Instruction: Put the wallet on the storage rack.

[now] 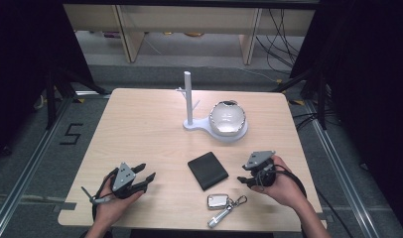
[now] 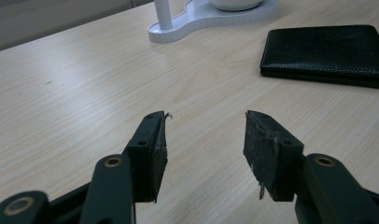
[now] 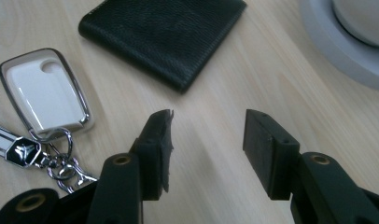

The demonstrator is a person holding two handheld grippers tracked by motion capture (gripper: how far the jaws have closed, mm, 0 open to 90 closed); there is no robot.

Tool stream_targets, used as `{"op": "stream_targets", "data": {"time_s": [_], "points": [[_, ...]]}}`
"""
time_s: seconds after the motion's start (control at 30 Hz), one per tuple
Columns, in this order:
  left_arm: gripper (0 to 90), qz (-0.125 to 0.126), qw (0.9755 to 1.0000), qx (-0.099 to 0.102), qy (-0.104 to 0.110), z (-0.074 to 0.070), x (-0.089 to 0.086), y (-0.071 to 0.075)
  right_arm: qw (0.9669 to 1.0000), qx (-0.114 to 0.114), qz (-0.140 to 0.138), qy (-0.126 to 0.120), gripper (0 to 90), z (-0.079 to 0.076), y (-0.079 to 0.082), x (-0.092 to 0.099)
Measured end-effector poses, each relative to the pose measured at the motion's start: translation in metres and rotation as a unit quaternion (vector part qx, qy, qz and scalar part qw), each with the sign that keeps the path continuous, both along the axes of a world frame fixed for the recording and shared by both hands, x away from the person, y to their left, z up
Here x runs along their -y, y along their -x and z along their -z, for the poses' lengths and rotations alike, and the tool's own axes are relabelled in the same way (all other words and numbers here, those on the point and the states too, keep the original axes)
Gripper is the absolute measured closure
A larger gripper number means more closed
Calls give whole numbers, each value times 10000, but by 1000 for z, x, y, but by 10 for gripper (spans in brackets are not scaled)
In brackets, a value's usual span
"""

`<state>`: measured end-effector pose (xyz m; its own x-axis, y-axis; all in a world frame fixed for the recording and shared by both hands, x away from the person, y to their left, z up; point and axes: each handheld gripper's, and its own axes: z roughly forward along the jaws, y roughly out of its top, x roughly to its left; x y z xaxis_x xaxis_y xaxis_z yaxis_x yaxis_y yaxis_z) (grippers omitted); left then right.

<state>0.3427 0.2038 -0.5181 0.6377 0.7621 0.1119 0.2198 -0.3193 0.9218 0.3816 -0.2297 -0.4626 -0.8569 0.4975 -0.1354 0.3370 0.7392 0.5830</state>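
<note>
One wallet [image 1: 208, 170] — one key fob [image 1: 217, 201], one stand [image 1: 190, 100], one bowl [image 1: 227, 118]

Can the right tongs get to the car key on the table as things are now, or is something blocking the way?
Probably yes. The right tongs are open and hold nothing, and the car key lies flat on bare table just beside them. The wallet lies apart from the key, not over it.

Wooden table [image 1: 140, 129]: wallet [image 1: 208, 170], keys [image 1: 222, 205], stand [image 1: 209, 125].
</note>
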Motion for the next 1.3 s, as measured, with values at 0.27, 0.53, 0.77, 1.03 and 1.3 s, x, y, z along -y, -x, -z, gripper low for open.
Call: {"op": "stream_targets", "data": {"time_s": [0.27, 0.53, 0.77, 1.03, 1.3], "points": [[478, 54, 10000, 19, 79, -1, 0, 3, 9950, -14, -864, 510, 505, 4, -6, -37], [471, 31, 10000, 4, 2, -1, 1, 2, 9822, 197, -1577, 1003, 471, 4, -16, -61], [468, 71, 9999, 18, 84, -1, 1, 3, 9744, 281, -1790, 1331, 440, 9, -19, -72], [464, 62, 10000, 14, 27, -1, 1, 3, 9721, 187, -1794, 1501, 411, 16, -22, -79], [459, 81, 10000, -12, 39, 0, 1, 3, 9617, 201, -2089, 1765, 401, 18, -27, -87]]}}
